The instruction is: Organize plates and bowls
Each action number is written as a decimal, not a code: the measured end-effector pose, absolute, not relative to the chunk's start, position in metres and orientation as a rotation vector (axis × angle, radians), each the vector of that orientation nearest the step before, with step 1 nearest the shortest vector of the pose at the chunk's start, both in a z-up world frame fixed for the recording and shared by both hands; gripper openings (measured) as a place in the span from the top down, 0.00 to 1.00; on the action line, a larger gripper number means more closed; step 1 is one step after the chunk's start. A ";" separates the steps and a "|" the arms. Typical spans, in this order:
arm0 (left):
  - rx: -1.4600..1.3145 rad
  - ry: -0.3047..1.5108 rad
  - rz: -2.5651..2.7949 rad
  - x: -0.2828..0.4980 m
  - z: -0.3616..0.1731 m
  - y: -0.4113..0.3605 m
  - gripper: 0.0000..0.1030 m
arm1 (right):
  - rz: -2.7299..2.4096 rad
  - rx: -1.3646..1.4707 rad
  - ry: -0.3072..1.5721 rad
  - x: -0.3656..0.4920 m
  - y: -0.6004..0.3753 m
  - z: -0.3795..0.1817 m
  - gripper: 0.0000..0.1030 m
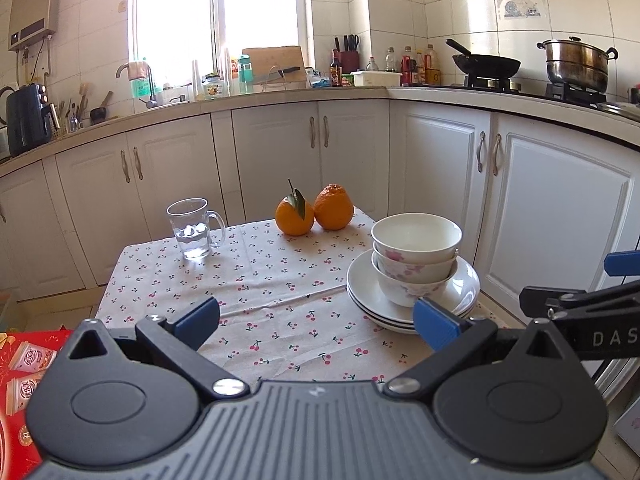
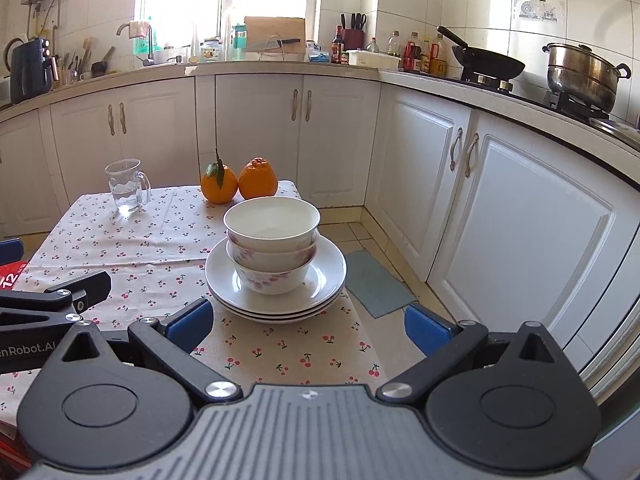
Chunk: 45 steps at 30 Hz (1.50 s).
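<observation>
left claw [image 1: 316, 322] lettered "DAS", "enRobot.AI", red box [image 2: 10, 278] "12"

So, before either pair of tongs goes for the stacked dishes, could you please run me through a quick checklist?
1. Left tongs open and holding nothing: ok.
2. Right tongs open and holding nothing: ok.
3. Bowls nested upright, three high: ok.
4. Plates stacked level under the bowls: ok, though the stack sits near the table's right edge.
5. Glass mug and oranges standing apart from the stack: ok.
6. Whether the bowls are stuck together or lift freely: cannot tell.
</observation>
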<state>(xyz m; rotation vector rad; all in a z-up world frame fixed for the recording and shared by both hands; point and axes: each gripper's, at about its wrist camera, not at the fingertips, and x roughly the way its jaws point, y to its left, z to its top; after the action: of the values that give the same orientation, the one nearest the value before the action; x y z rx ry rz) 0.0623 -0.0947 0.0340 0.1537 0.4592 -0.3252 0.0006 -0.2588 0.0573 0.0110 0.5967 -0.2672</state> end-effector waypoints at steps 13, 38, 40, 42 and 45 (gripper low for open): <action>0.135 0.453 -0.311 0.060 0.036 -0.092 0.01 | -0.273 0.018 0.580 0.001 -0.257 0.059 0.00; 0.113 0.453 -0.256 0.059 0.039 -0.091 0.01 | -0.279 0.018 0.567 0.000 -0.254 0.059 0.00; 0.113 0.453 -0.256 0.058 0.039 -0.091 0.01 | -0.278 0.019 0.566 0.000 -0.255 0.060 0.00; 0.114 0.451 -0.256 0.058 0.039 -0.091 0.01 | -0.278 0.019 0.566 0.000 -0.255 0.060 0.00; 0.113 0.451 -0.256 0.058 0.039 -0.091 0.01 | -0.278 0.018 0.566 -0.001 -0.255 0.060 0.00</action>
<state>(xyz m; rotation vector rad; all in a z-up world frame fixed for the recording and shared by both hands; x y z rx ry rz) 0.0576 -0.0909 0.0387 0.1134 0.4511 -0.2555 -0.0006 -0.2547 0.0596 0.0184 0.5658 -0.2782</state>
